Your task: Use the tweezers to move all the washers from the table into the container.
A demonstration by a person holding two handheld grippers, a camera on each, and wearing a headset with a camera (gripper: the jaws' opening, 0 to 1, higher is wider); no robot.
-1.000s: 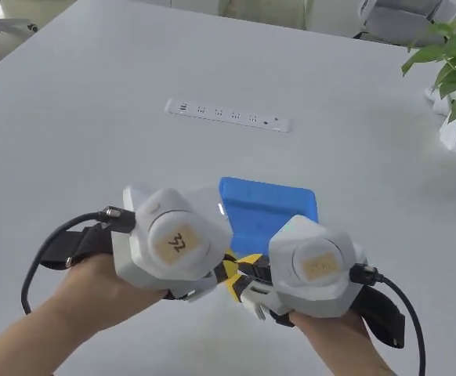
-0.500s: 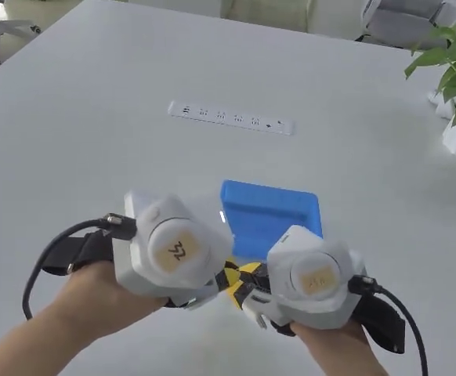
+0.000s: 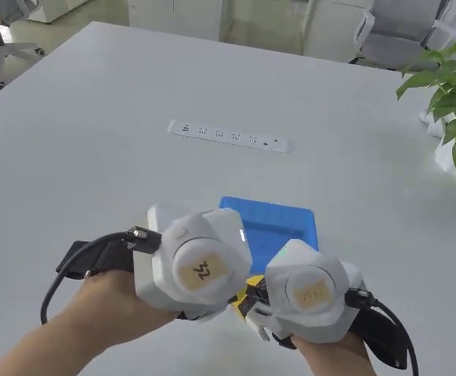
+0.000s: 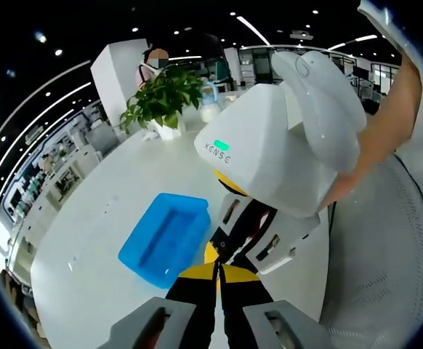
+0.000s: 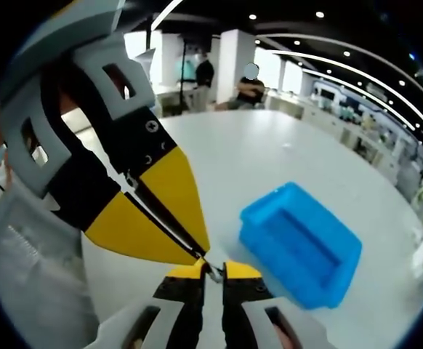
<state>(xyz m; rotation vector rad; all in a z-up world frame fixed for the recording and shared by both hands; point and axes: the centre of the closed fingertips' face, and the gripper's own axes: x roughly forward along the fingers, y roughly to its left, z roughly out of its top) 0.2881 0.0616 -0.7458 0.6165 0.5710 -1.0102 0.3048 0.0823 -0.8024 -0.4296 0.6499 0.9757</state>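
Note:
The blue container (image 3: 273, 222) stands open and empty on the white table (image 3: 95, 157), just beyond both grippers. My left gripper (image 4: 216, 275) has its yellow-tipped jaws pressed together; in the right gripper view a thin metal strip, the tweezers (image 5: 169, 227), runs out between them. The strip's point reaches my right gripper (image 5: 213, 273), whose jaws stand almost together around it. In the head view the left gripper (image 3: 237, 288) and right gripper (image 3: 251, 296) meet tip to tip near the table's front. I see no washers.
A white power strip (image 3: 228, 135) lies further back on the table. A potted plant (image 3: 447, 86) stands at the right edge, and office chairs (image 3: 392, 31) stand beyond the far edge. People sit in the background of the right gripper view.
The left gripper has drawn slightly closer to the right one. The head camera has tilted up, so more of the far table edge shows.

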